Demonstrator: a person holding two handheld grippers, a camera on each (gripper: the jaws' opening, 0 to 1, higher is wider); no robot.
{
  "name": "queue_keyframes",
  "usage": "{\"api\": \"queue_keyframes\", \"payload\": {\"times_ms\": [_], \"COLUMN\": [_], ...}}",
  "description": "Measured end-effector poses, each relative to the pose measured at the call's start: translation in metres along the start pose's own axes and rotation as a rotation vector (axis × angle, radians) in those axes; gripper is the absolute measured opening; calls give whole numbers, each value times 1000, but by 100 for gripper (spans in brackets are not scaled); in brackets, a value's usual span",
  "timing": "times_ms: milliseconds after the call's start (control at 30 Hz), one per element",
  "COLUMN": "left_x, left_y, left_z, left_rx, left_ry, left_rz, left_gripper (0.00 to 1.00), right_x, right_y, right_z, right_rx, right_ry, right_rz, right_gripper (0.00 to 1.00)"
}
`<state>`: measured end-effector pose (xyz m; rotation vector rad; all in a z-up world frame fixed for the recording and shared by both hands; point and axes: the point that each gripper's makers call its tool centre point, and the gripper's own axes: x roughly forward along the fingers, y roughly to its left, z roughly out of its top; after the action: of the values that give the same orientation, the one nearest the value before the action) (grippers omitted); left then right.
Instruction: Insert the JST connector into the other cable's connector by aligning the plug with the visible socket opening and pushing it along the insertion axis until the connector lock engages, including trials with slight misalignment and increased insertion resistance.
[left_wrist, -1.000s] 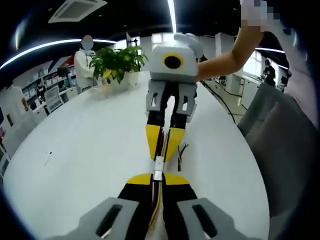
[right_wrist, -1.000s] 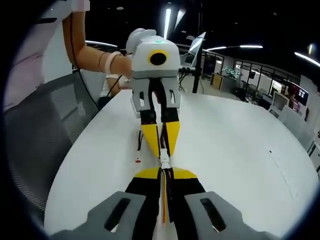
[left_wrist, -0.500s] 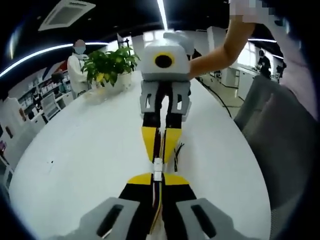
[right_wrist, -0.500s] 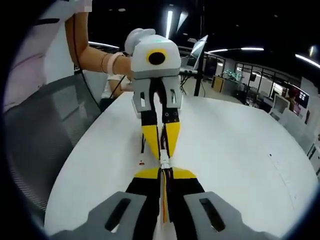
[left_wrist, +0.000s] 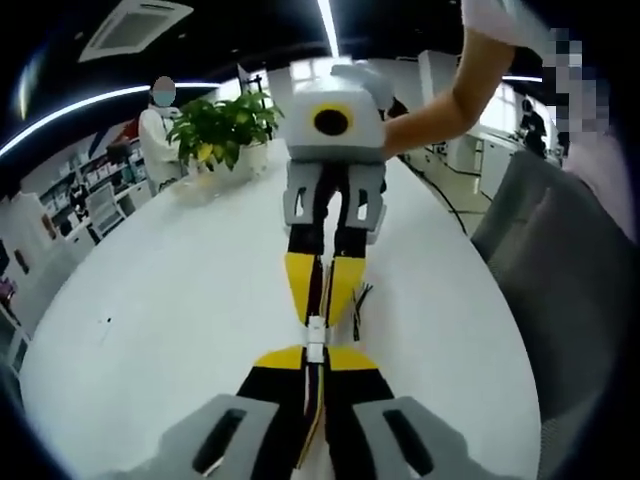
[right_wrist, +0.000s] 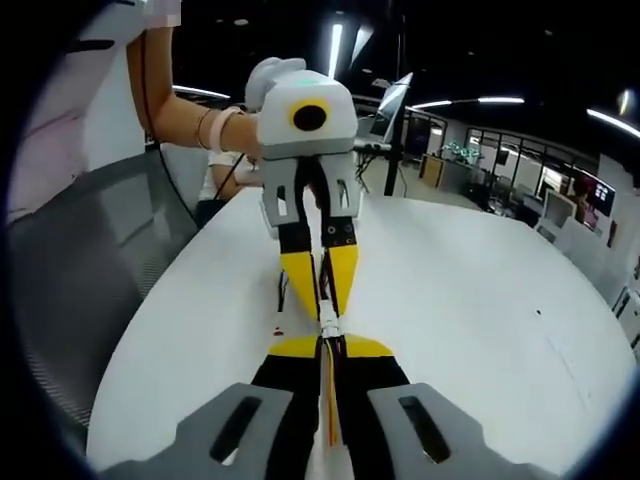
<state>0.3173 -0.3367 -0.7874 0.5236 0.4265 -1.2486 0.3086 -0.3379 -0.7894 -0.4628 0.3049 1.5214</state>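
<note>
Both grippers nose to nose over the white counter (left_wrist: 180, 300), connectors meeting between their tips.

No brand, label or lettering that I can read in either view. In the left gripper view my left gripper (left_wrist: 315, 356) is clenched on its cable, yellow-tipped jaws nearly together, coloured wires running back between them; the small white JST connector (left_wrist: 315, 333) sits right at its tips, touching the tips of the right gripper (left_wrist: 321, 316) facing it. In the right gripper view the right gripper (right_wrist: 328, 345) is likewise clamped on its cable, with the white connector (right_wrist: 328, 325) at the junction against the left gripper (right_wrist: 323, 312). I cannot tell whether the lock is engaged. A loose dark cable (left_wrist: 358, 305) lies on the counter just beside. A potted plant (left_wrist: 225, 125) stands farther off.
</note>
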Motion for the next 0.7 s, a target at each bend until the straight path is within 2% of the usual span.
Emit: {"api": "queue_keyframes", "payload": {"times_ms": [167, 400, 700], "left_x": [2, 11, 22], "left_y": [8, 12, 9], "left_z": [-2, -11, -26], "left_rx": [23, -4, -13], "left_ry": [15, 29, 57], "left_rz": [8, 5, -7], "left_gripper": [0, 0, 0], "right_x": [4, 10, 18], "right_y": [-10, -17, -16], "right_z": [-1, -15, -30], "right_rx": [20, 60, 76], "right_ry": [3, 24, 51], "right_rz": [-20, -23, -6], "right_gripper": [3, 3, 3]}}
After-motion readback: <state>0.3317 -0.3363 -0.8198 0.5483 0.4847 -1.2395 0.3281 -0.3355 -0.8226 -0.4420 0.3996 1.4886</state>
